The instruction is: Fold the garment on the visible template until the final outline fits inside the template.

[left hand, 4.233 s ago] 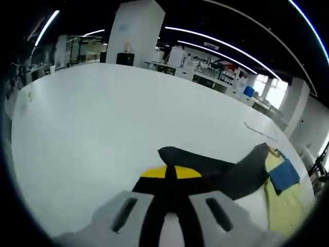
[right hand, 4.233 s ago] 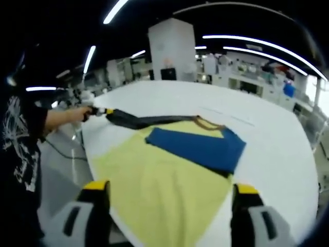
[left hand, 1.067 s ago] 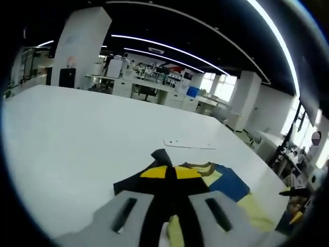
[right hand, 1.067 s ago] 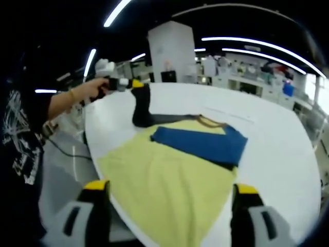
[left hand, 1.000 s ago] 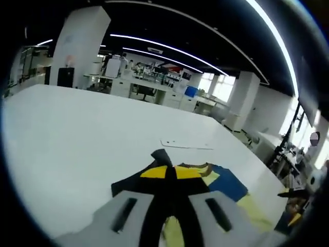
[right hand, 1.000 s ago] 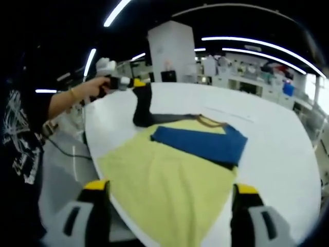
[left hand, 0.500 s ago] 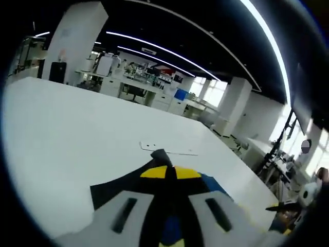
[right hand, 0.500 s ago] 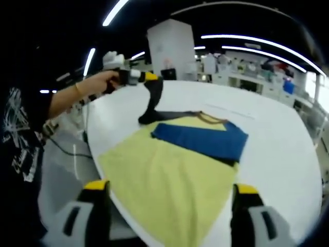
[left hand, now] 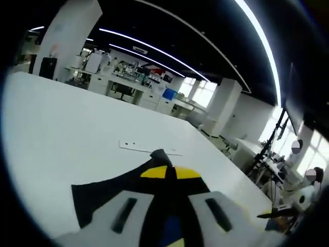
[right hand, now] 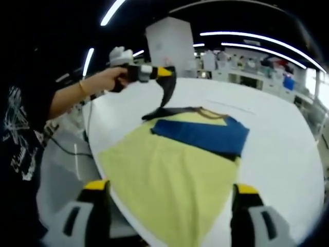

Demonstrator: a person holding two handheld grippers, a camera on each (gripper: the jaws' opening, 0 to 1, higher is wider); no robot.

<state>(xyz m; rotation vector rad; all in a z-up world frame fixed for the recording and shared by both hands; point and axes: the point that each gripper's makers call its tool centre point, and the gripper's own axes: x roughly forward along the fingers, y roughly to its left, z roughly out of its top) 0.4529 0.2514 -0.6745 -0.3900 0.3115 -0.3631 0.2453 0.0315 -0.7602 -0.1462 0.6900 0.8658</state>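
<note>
Our left gripper [right hand: 165,72] is clamped on the dark sleeve [right hand: 165,98] and holds it above the white table [right hand: 288,149]; our right gripper [right hand: 167,203] hangs wide and empty over the yellow shirt [right hand: 169,175]. We judge the sleeve fold is underway; next it should lie across the blue folded sleeve [right hand: 203,135]. No template outline is discernible, and the shirt's near hem is cut off.

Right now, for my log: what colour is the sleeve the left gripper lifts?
Black sleeve, clearest in the right gripper view.
</note>
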